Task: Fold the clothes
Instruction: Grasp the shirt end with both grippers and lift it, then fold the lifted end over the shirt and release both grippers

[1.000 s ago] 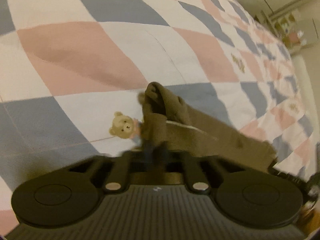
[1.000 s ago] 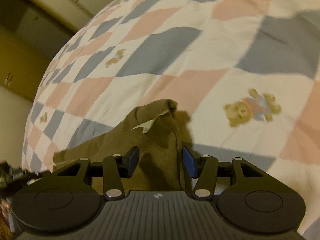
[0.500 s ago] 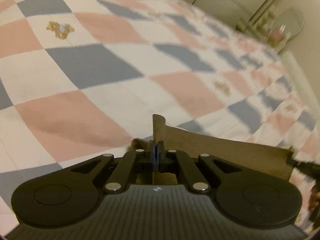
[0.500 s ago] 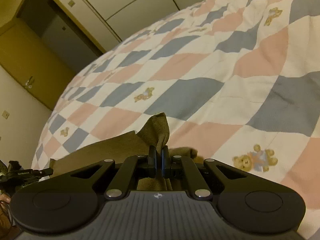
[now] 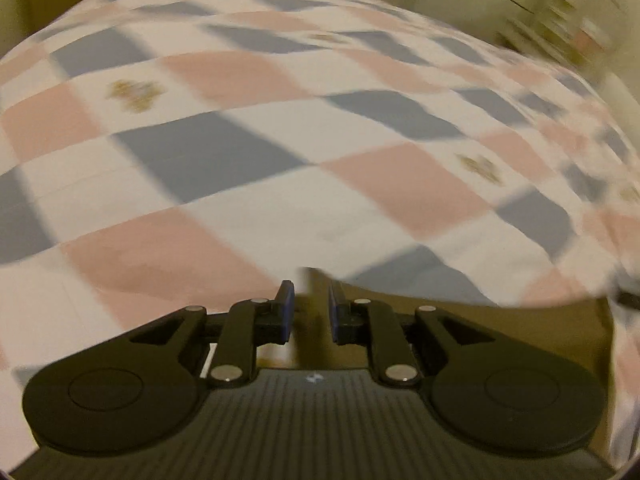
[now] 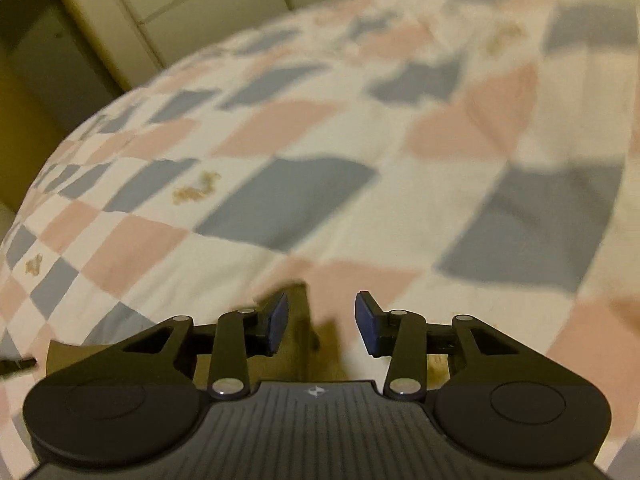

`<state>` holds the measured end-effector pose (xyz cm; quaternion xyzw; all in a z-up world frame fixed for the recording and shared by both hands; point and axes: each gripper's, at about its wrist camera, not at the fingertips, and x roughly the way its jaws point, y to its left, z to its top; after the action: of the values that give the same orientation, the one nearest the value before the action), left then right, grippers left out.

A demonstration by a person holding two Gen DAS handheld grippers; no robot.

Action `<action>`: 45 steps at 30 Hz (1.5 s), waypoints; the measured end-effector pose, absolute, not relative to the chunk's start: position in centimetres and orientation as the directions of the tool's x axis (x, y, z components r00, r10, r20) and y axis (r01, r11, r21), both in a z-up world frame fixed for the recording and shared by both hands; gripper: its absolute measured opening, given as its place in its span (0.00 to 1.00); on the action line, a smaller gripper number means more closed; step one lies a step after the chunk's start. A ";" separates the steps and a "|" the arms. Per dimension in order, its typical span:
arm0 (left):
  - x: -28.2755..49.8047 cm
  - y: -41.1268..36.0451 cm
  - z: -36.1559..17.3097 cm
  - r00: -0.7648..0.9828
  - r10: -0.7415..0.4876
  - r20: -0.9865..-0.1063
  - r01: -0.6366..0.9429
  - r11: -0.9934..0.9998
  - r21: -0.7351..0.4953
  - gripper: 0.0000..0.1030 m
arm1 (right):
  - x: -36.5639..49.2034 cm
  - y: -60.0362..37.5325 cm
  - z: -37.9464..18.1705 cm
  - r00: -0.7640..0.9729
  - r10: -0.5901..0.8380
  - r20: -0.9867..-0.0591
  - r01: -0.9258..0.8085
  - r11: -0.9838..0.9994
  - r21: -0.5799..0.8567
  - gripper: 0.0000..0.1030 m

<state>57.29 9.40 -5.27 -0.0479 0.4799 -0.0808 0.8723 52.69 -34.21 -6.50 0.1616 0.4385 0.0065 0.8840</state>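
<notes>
Two tongs above an olive-brown cloth garment on a pink, grey and white checked quilted bed
Left tongs and right tongs both spread, pinching nothing; edges seemingly want squaring

The garment lies on the quilt, under both grippers.

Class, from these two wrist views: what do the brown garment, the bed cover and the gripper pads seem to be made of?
Brown garment: matte, soft fabric, likely cotton; it creases.
Bed cover: printed woven cloth, matte, slightly rumpled.
Pads of the right gripper: blue, probably rubber; blur leaves that open.
</notes>
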 end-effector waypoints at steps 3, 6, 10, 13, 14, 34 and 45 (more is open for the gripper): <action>58.1 6.4 -7.2 0.493 -0.162 -0.855 0.195 0.978 -0.072 0.15 | 53.8 -31.5 -6.6 0.588 0.219 -0.779 -0.039 0.969 0.243 0.26; 59.5 6.2 -10.5 0.432 -0.096 -0.897 0.150 0.988 -0.033 0.20 | 55.7 -29.4 -8.7 0.535 0.145 -0.832 -0.095 0.989 0.111 0.20; 58.7 7.8 -10.4 0.440 -0.063 -0.896 0.070 0.997 -0.036 0.20 | 57.8 -31.7 -11.3 0.463 0.099 -0.881 0.092 0.983 0.159 0.23; 55.6 9.4 -7.7 0.489 -0.078 -0.869 0.033 0.997 -0.071 0.19 | 56.3 -33.6 -9.5 0.529 0.136 -0.837 0.195 0.941 0.277 0.32; 54.6 9.9 -6.9 0.492 -0.086 -0.866 0.029 0.996 -0.082 0.19 | 55.3 -33.8 -8.7 0.551 0.150 -0.821 0.195 0.933 0.302 0.35; 41.6 6.1 -5.1 0.435 -0.068 -0.898 0.089 0.995 -0.033 0.14 | 38.7 -27.7 -8.2 0.400 0.181 -0.898 0.070 0.971 0.227 0.28; 42.0 5.2 -7.5 0.225 0.098 -0.969 -0.019 0.995 0.096 0.20 | 39.1 -28.2 -9.9 0.316 0.209 -0.926 0.147 0.953 0.265 0.34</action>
<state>42.03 5.21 -7.47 0.0317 0.6212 0.0375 0.7821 39.11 -28.21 -9.87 0.1520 0.5846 0.0195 0.7967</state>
